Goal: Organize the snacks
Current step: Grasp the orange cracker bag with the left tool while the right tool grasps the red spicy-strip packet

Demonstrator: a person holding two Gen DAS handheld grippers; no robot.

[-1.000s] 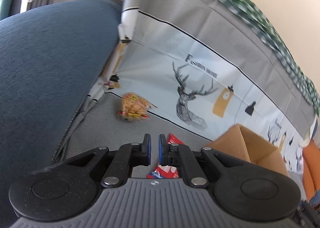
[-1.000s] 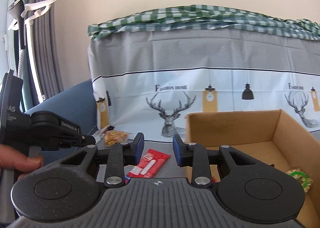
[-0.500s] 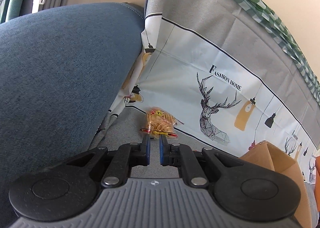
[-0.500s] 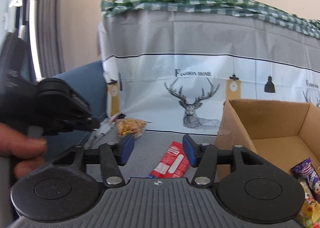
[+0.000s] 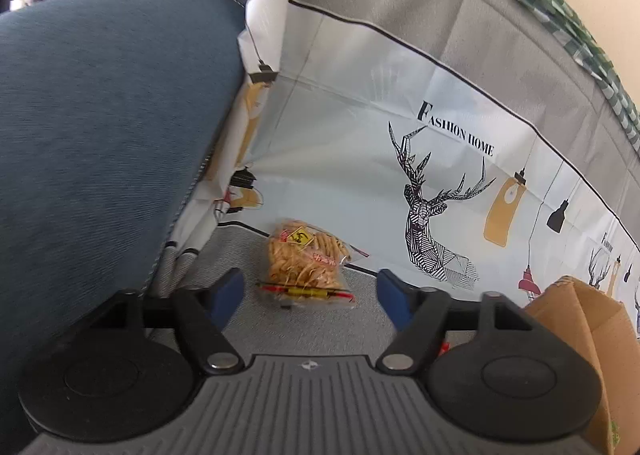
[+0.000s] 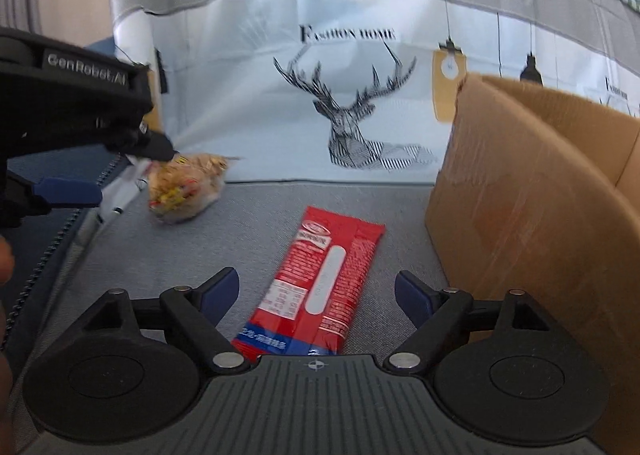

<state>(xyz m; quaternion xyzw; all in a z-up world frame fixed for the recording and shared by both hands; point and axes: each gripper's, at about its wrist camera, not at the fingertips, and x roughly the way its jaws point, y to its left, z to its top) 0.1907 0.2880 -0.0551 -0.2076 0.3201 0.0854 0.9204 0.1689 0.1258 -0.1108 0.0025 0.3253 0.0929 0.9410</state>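
Right gripper (image 6: 316,291): jaws opening wide — flat red foil snack packet (image 6: 320,287) lies between them on the grey fabric surface (image 6: 248,215), unpressed.
Left gripper (image 5: 310,293): jaws opening — clear bag of golden snack sticks (image 5: 306,263) just ahead, ungripped.
Brown cardboard box (image 6: 532,191): right of the packet.
Deer-print cloth (image 6: 352,103): behind.

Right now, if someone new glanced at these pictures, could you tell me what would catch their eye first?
Probably the red packet lying flat on the grey seat, between the opening fingers of the right hand-held gripper and untouched. Next, the clear bag of golden sticks near the deer-print cloth, just ahead of the left hand-held gripper, whose jaws are also opening. A cardboard box stands right of the packet.
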